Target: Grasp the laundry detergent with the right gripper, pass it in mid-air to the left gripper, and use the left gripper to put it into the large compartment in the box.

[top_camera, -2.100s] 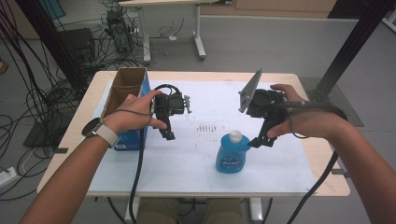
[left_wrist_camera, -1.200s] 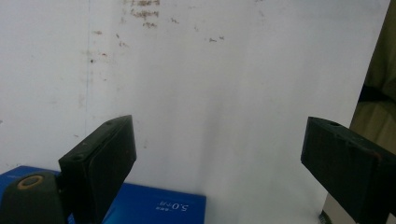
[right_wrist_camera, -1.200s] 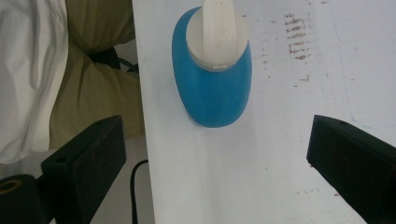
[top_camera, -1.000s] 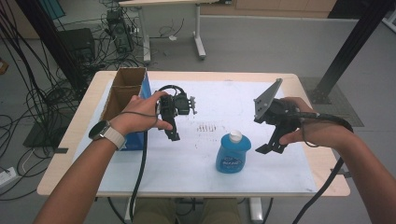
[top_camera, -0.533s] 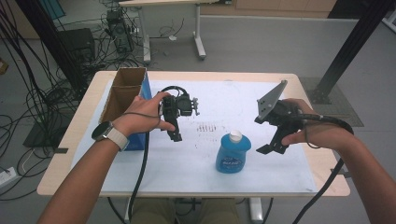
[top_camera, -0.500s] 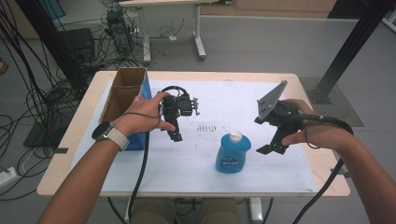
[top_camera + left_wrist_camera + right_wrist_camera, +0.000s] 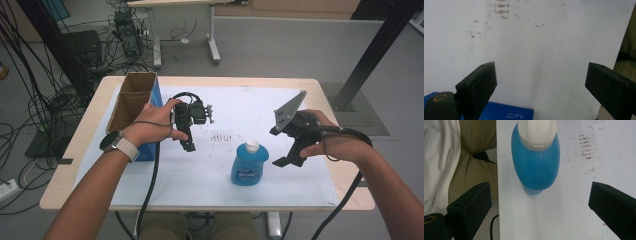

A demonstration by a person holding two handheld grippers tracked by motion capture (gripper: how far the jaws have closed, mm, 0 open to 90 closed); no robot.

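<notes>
A blue bottle [image 7: 248, 168] with a white cap stands upright on the white sheet, near the table's front. In the right gripper view the bottle [image 7: 535, 167] stands just ahead of the open jaws, not between them. My right gripper [image 7: 286, 155] hovers just right of it, tilted down toward it, open [image 7: 540, 195] and empty. My left gripper [image 7: 189, 144] hangs over the sheet left of centre, pointing down. Its jaws stand wide open [image 7: 541, 75] over bare sheet with nothing between them.
An open cardboard box [image 7: 131, 102] with a blue side [image 7: 509, 114] stands at the table's left, close to my left hand. The wooden table [image 7: 310, 86] carries a white sheet [image 7: 200, 180] with faint marks. Cables and table legs lie on the floor beyond.
Since the earliest frame my right gripper has moved down and to the right, settling beside the bottle; it has barely shifted over the last second. The left gripper has stayed put.
</notes>
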